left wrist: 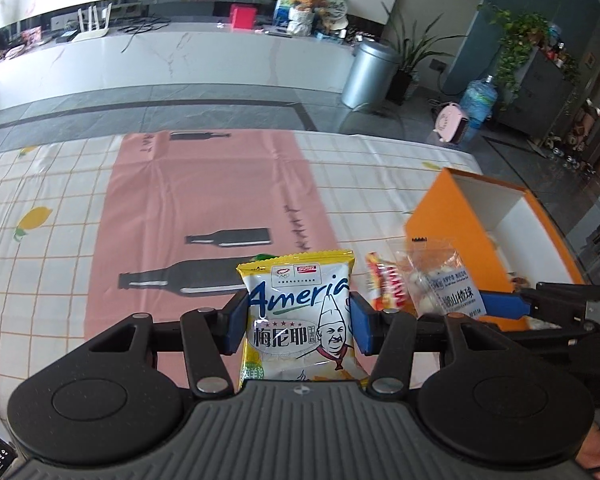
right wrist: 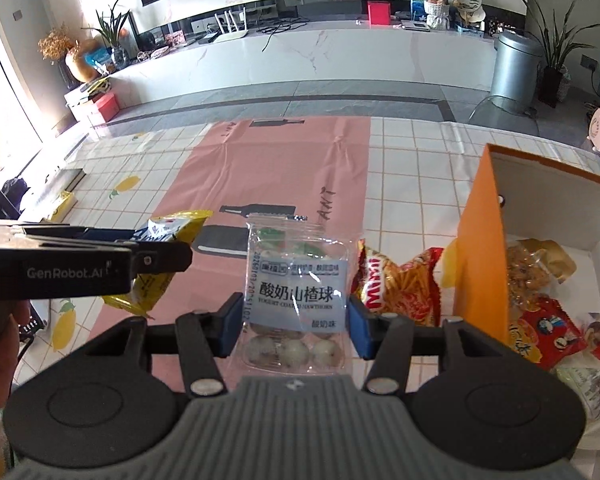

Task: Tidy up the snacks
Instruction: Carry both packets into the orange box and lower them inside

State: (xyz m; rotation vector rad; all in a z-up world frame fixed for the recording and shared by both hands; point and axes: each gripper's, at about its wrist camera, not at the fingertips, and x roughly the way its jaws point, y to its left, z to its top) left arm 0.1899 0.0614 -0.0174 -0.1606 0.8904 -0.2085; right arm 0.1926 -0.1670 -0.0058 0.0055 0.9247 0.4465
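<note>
My left gripper (left wrist: 298,322) is shut on a yellow and white Ameria snack bag (left wrist: 300,320) and holds it above the tablecloth; it also shows in the right wrist view (right wrist: 156,264). My right gripper (right wrist: 296,322) is shut on a clear pack of yogurt hawthorn balls (right wrist: 296,292), seen too in the left wrist view (left wrist: 440,284). A red snack bag (right wrist: 396,284) lies on the table just left of the orange box (right wrist: 480,248). The box holds several snack packs (right wrist: 548,304).
The table has a checked cloth with lemons and a pink mat (left wrist: 204,208) with bottle prints. The table's far edge meets a grey floor. A silver bin (left wrist: 368,72) and a pink heater (left wrist: 452,122) stand beyond.
</note>
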